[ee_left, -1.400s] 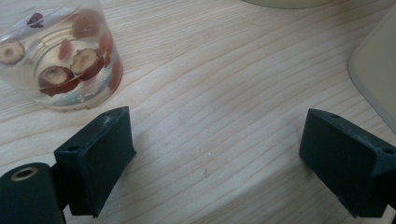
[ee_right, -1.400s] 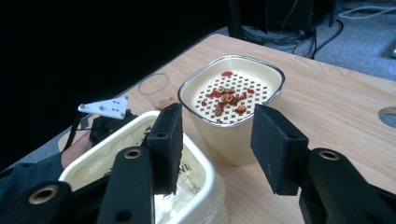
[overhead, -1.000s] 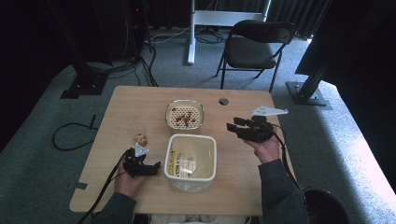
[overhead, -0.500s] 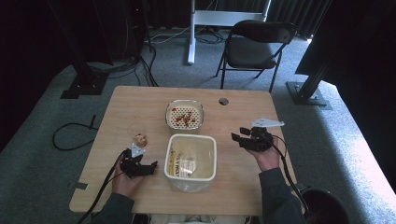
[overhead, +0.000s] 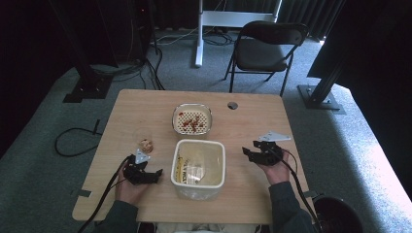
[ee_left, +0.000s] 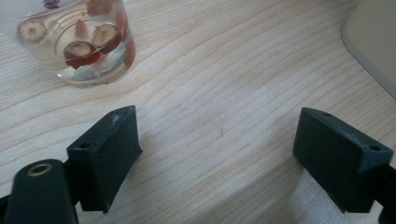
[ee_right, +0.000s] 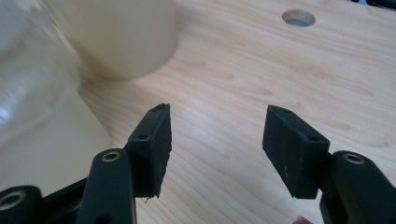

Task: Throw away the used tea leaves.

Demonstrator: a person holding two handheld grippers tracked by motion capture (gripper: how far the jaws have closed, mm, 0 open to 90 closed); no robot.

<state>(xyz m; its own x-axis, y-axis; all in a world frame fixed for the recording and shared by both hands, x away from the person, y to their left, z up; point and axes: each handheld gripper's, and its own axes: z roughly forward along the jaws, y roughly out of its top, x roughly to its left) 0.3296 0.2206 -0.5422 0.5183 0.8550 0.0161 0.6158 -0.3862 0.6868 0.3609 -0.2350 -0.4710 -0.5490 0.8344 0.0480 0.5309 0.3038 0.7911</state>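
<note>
Scene: a person sits at a wooden counter [overhead: 145, 104] with a hand-held gripper in each hand, seen from above.
Left hand-held gripper [overhead: 154, 174]: low over the counter at the near left, jaws wide apart with bare wood between them; they have just been closing a little, with nothing in their grasp.
Right hand-held gripper [overhead: 248, 152]: low over the counter at the right, pointing toward the tub, jaws apart and holding nothing; they have just been opening.
Glass [ee_left: 79, 39]: a small clear glass of sliced dried fruit stands upright on the counter, just ahead of the left hand-held gripper and off to the side of its jaws, not touched.
Tub [overhead: 199, 184]: a large translucent tub sits between the two hands at the near middle, with a packet lying inside; its wall shows at the edge of each gripper view.
Bowl [overhead: 177, 112]: a pale bowl with red pieces stands just beyond the tub, toward the far edge.
Hole [ee_right: 299, 18]: a round cable hole lies in the counter beyond the right hand-held gripper.
</note>
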